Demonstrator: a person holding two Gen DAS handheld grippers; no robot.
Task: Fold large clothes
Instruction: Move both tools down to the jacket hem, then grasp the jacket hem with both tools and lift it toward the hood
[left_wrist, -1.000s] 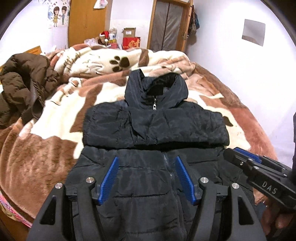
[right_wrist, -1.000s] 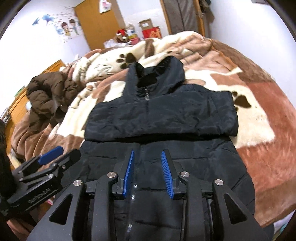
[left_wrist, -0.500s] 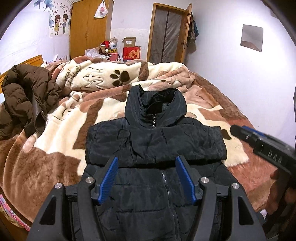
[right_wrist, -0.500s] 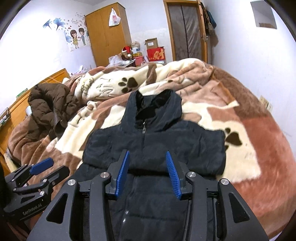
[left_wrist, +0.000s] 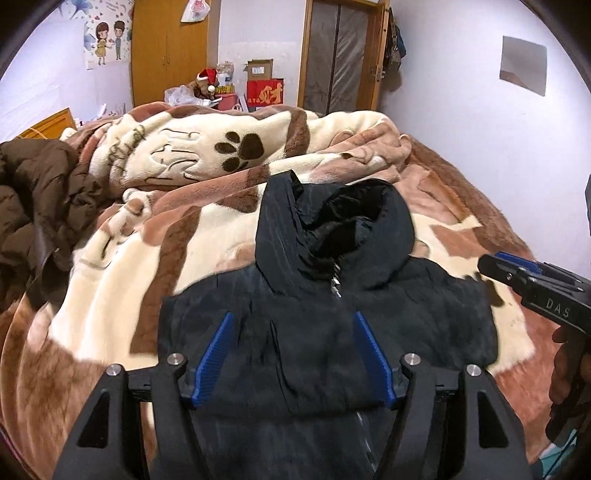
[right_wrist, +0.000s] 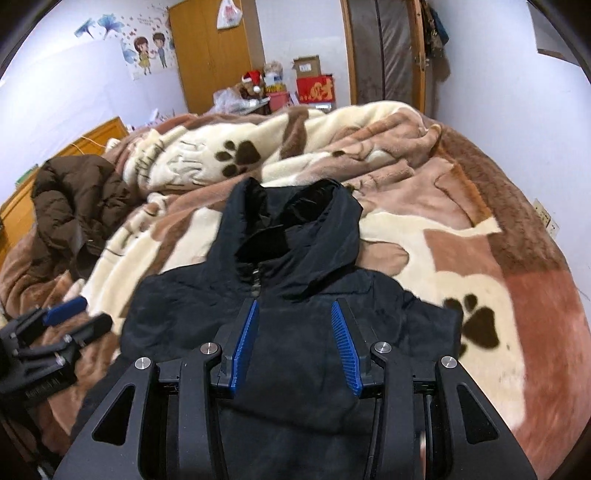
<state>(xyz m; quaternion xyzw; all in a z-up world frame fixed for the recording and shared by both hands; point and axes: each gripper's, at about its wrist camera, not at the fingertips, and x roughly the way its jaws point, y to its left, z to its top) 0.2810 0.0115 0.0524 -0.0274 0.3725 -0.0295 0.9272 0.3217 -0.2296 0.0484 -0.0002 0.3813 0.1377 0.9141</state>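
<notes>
Left wrist view: black hooded jacket (left_wrist: 325, 321) lies front-up on the paw-print blanket (left_wrist: 192, 155), zip closed, sleeves crossed over the chest, hood toward the far wall.
Left gripper (left_wrist: 291, 354): jaws spread and opening further; nothing pinched, blue pads (left_wrist: 212, 356) hang above the chest panel.
Change since a second ago: camera has drawn back; more of the room and less of the jacket's lower body fills the frame. The jacket itself has not shifted.
Meaning for task: my reading is that the sleeve fold is finished and both tools are backing off to set up the next fold, probably hem toward hood. Not yet begun.
Writing, left view: "DAS" in pale letters on the right gripper (left_wrist: 495, 264) body at the right edge; gold characters on a red box (left_wrist: 265, 93) by the door, not legible to me.
Right wrist view: same jacket (right_wrist: 295, 332) centred, brown coat (right_wrist: 79, 201) heaped well apart at the left.
Right gripper (right_wrist: 295, 339): jaws parted, wider than a second ago, empty; nothing between the pads.
Left gripper, right view (right_wrist: 79, 317): at left edge, blurred, jaws apart.
Writing, right view: lettering on the left tool's body too blurred to read; cartoon-couple poster (right_wrist: 149, 50) has no readable text.
</notes>
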